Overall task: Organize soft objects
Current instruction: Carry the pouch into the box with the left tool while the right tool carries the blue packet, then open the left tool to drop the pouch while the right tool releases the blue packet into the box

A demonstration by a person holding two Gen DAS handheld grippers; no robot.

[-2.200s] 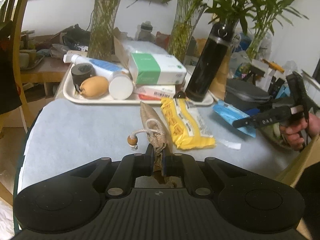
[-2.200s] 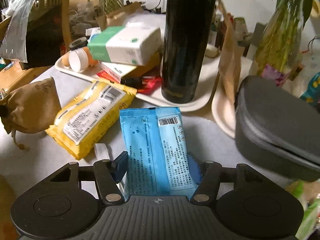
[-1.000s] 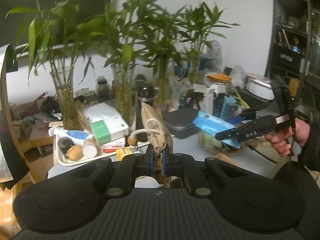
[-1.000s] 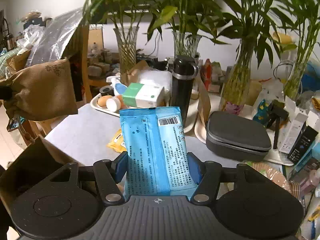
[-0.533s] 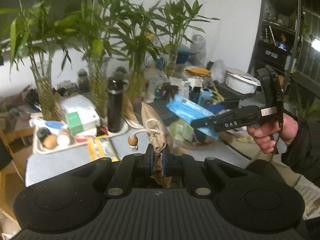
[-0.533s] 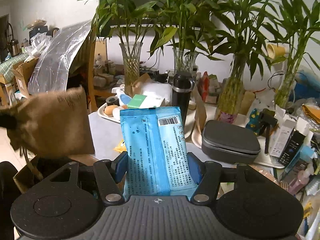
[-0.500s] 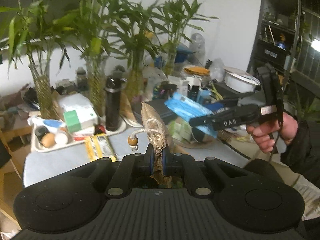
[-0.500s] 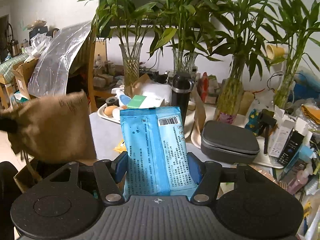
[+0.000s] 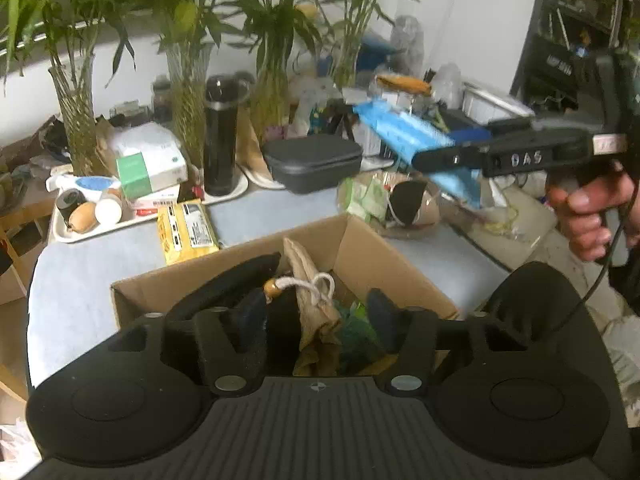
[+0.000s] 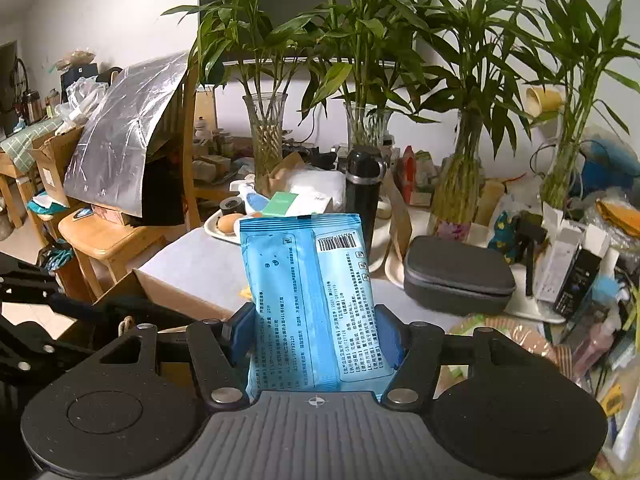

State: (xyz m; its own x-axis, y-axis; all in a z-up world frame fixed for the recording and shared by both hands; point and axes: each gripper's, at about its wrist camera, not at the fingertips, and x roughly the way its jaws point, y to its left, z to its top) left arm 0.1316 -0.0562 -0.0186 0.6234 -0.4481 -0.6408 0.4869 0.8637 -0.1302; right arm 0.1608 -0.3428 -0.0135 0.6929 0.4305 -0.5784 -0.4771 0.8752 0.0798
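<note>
A grey table (image 9: 100, 276) is seen beyond both pairs of fingers, crowded at its far side with bamboo in glass vases, a black flask (image 9: 219, 136) and a dark zip case (image 9: 314, 162). A cardboard box (image 9: 372, 256) is found directly under and ahead of the left gripper (image 9: 314, 322); dark soft items and something green lie inside it. A yellow packet (image 9: 188, 230) lies flat on the table beyond the box, ahead and to the left of the left fingers.

The blue wipes pack (image 10: 310, 304) is clamped upright between the pads of the right gripper (image 10: 316, 330) — barcode side up, its top edge standing well past the fingertips (the same pack is seen in the left view, held out above the table to the right of the box).

The left jaws have just been opening and now stand apart; the tan drawstring pouch (image 9: 310, 300) sits loose between them, touching neither pad, its lower end down in the box — its cord and wooden bead hang to the left.
</note>
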